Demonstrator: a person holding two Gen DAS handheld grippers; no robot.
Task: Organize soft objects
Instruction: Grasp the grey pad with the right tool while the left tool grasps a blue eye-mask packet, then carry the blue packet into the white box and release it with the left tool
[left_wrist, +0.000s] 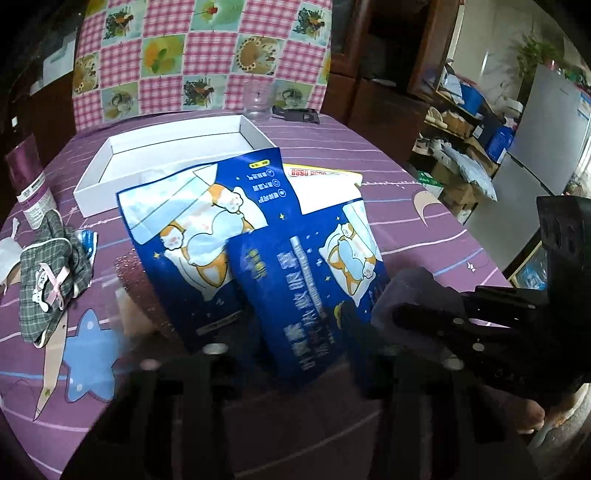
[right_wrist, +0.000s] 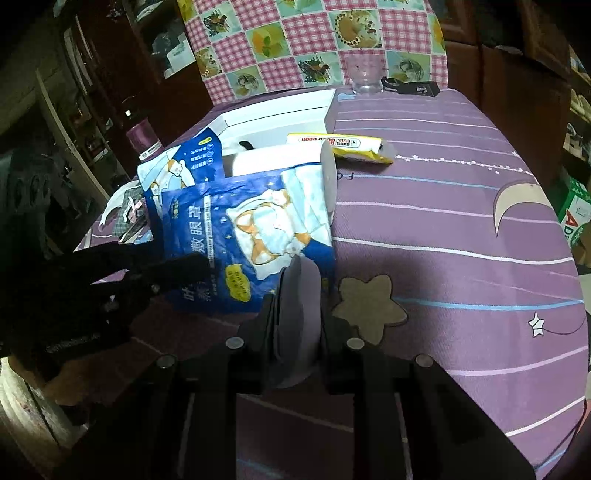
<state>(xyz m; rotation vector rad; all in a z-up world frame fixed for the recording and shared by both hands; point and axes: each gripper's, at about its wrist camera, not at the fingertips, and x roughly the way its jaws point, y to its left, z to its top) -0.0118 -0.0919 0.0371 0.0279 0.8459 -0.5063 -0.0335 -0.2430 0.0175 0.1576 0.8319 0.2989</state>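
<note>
Both grippers, left (left_wrist: 295, 354) and right (right_wrist: 299, 295), are pinching the blue pouch (left_wrist: 306, 266) at its near edge with fingers closed, lifting it above the counter (right_wrist: 443, 221) before the white box (left_wrist: 177, 147). Opposing pulls risk tearing the slippery film or letting it slip.

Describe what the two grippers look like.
Both are matte black plastic. The right gripper has angular jaw arms, round silver screw heads and grey-lilac pads on its fingers. The left gripper has the same black linkage; faint embossed lettering marks its body.
</note>
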